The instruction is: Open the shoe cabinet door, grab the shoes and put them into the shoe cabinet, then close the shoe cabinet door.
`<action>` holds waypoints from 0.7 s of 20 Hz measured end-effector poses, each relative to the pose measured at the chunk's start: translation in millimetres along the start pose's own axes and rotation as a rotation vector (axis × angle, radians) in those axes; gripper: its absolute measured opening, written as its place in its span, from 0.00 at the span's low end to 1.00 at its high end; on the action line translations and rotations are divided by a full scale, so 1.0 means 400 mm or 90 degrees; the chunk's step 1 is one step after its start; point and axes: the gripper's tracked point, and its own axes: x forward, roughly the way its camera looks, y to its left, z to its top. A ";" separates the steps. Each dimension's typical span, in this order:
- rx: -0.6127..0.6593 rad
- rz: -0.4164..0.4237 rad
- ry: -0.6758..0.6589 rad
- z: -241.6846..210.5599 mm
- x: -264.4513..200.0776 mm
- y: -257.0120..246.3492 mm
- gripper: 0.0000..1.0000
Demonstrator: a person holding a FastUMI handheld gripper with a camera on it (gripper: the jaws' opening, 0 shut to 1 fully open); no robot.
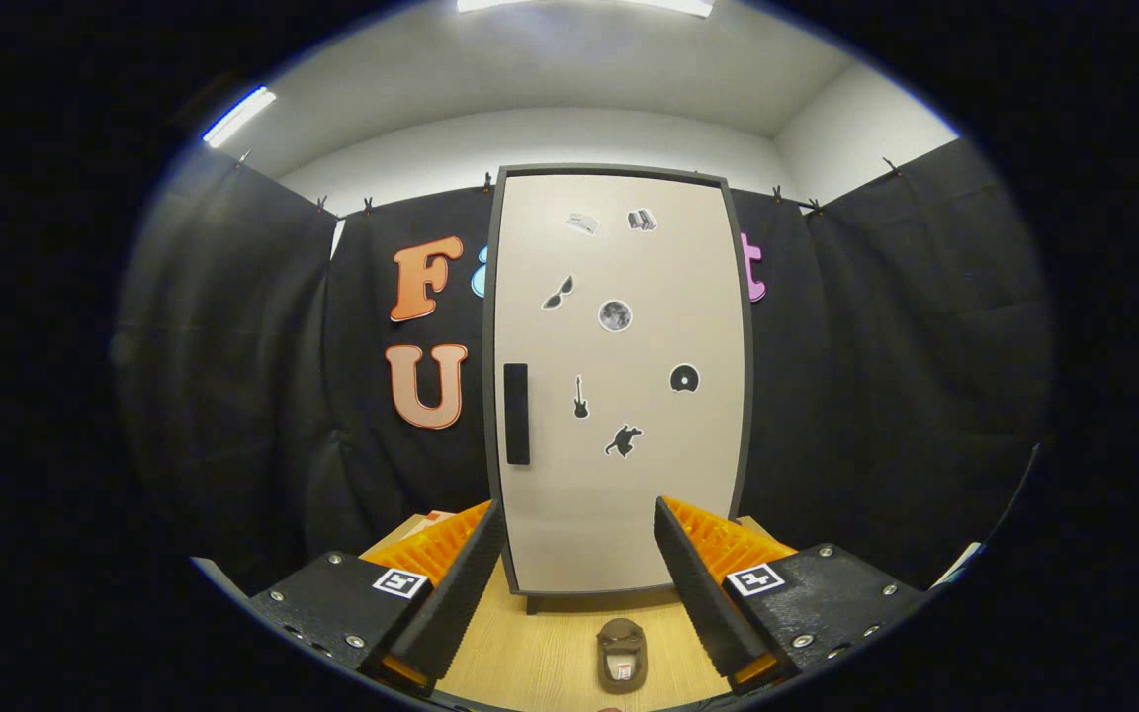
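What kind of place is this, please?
Probably a staged test booth, not a home: black cloth walls clipped up around a shoe cabinet on a wooden tabletop, one shoe ahead of the open gripper.

Gripper (579, 578): fingers spread wide apart, nothing between the pads, held above the light wooden tabletop (550, 648).

Small brown shoe (621, 655): lying on the tabletop between the fingers and below them, lengthwise toward the cabinet, apart from both fingers.

Tall shoe cabinet with a beige door and dark grey frame (619, 465): upright straight ahead, beyond the fingers and the shoe; door closed.

Black vertical bar handle (516, 413): at mid-height near the door's left edge.

Small dark stickers (615, 315): scattered over the upper and middle door, among them a guitar, sunglasses and a disc.
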 end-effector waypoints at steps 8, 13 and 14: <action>0.026 0.077 0.008 0.012 0.207 0.089 0.95; 0.031 0.122 0.011 0.019 0.357 0.147 0.95; 0.028 0.128 0.015 0.018 0.385 0.157 0.95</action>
